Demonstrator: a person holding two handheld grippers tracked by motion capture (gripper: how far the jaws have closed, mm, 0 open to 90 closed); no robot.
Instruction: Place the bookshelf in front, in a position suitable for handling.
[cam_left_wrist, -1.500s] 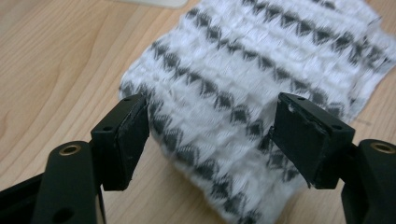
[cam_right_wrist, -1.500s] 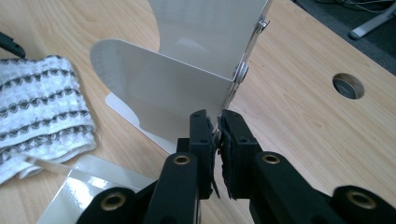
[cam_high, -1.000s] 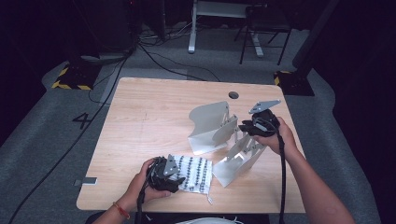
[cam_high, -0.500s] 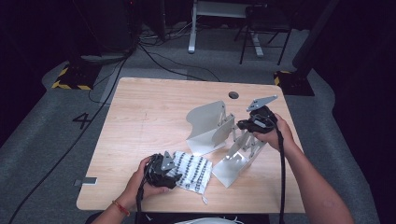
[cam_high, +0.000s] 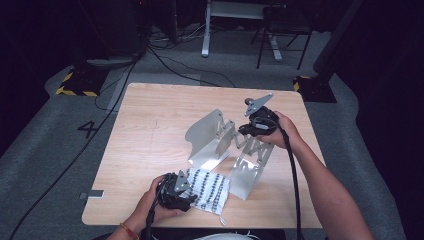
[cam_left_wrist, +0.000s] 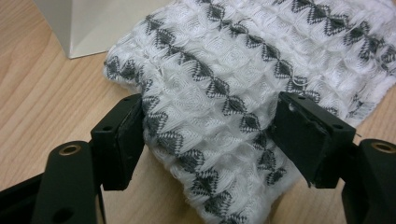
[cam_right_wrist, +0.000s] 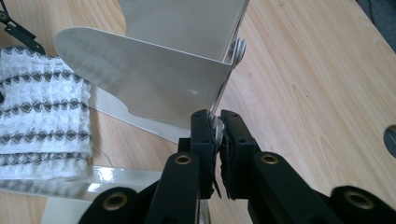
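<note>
A: Rack (cam_high: 227, 150) stands mid-table, stretched out; the right gripper (cam_right_wrist: 218, 122) has just been closing and pinches its zigzag link.

B: And the cloth (cam_left_wrist: 243, 84)?

A: Lower middle, folded, between the left gripper's (cam_left_wrist: 205, 135) wide jaws, squeezed at both edges. Not yet loaded.

B: Surroundings?

A: Wooden table (cam_high: 150, 130), grey carpet, cables, dark room.

Table: a light wooden table (cam_high: 150, 130) on a grey carpet floor (cam_high: 45, 165).
Rack: a shiny grey metal folding rack (cam_high: 220, 145) stands near the middle.
Cloth: a white knitted cloth with dark dots (cam_high: 210, 189) lies just beside the rack's near end.
Left gripper (cam_high: 176, 192): at the cloth's left edge.
Right gripper (cam_high: 252, 129): on the rack's zigzag bars.
</note>
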